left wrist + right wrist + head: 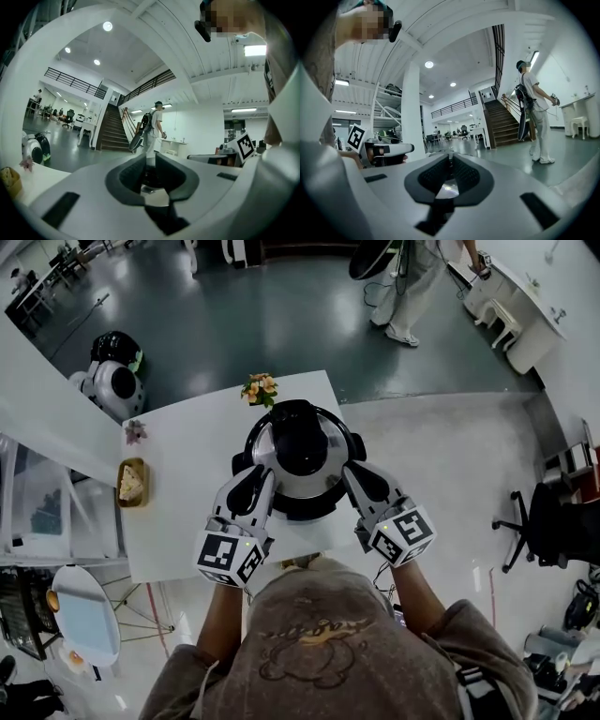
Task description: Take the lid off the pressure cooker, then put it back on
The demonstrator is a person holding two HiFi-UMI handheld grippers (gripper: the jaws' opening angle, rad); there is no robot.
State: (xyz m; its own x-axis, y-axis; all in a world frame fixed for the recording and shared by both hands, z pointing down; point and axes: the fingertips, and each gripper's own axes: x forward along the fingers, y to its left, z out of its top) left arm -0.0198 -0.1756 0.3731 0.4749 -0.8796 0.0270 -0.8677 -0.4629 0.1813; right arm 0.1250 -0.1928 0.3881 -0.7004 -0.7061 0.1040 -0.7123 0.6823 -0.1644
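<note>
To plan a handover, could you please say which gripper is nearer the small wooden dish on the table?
Left. The left gripper is at the black-and-steel pressure cooker's left flank, the side facing the wooden dish; the right gripper is at its opposite flank, farther away.

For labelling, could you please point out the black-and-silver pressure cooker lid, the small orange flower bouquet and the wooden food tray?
Black-and-silver pressure cooker lid (298,448), head view, on its black centre dome.
Small orange flower bouquet (260,387), head view, on the blossoms.
Wooden food tray (133,502), head view, on its near rim.

Bare table (178,474) left of cooker (298,451); flowers (260,388) just behind.
</note>
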